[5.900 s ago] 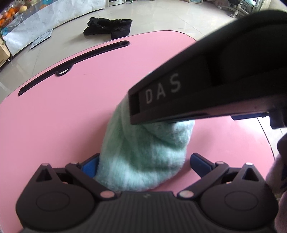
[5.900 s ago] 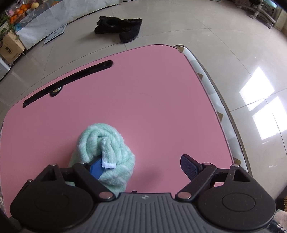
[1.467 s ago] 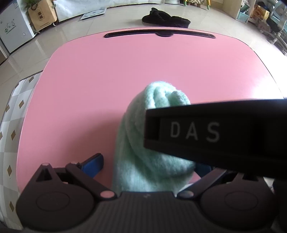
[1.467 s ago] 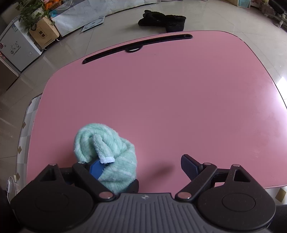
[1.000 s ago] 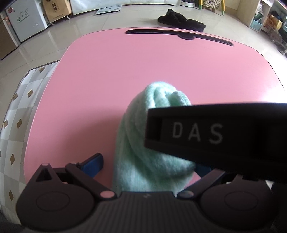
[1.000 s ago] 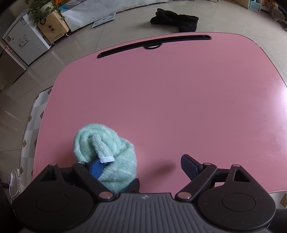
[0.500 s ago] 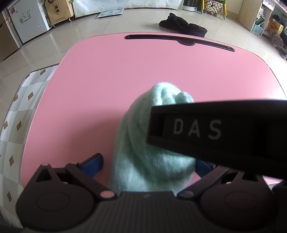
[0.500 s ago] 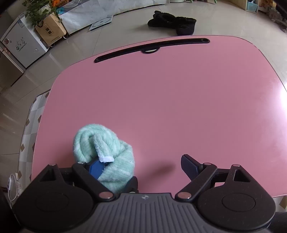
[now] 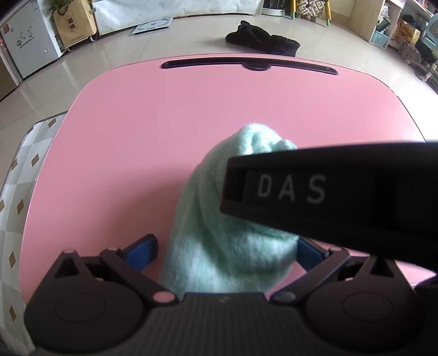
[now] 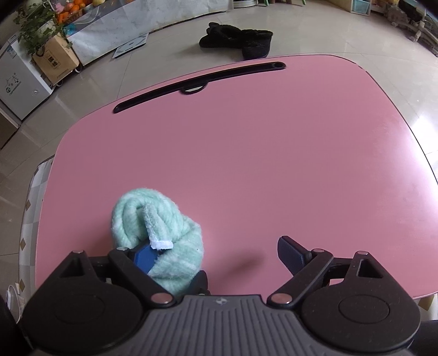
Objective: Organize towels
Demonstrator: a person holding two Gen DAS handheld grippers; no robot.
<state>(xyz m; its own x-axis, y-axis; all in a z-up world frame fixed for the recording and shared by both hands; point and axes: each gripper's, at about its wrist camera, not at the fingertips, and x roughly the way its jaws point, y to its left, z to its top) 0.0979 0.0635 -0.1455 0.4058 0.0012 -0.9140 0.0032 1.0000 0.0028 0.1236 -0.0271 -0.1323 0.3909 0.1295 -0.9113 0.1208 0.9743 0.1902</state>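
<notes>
Checkered cloth [image 9: 16,175] at far left, pink table [image 9: 169,131], left gripper [image 9: 224,250] spread wide around a rolled mint towel [image 9: 224,246] near the front edge, right gripper [image 10: 216,253] likewise released, its left finger [image 10: 146,256] tucked against the roll, black slippers [image 10: 238,37] on the floor beyond.

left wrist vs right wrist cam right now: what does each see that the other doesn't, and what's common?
Left wrist only: a black bar lettered DAS, apparently part of the right gripper, crossing in front of the mint green towel, and the left gripper with jaws open on either side of the towel.

Right wrist only: the towel's rolled end with its white-edged corner, the right gripper with jaws open, and a potted plant by the wall.

Both: the towel, the pink table, its black slot, and black slippers on the floor.
</notes>
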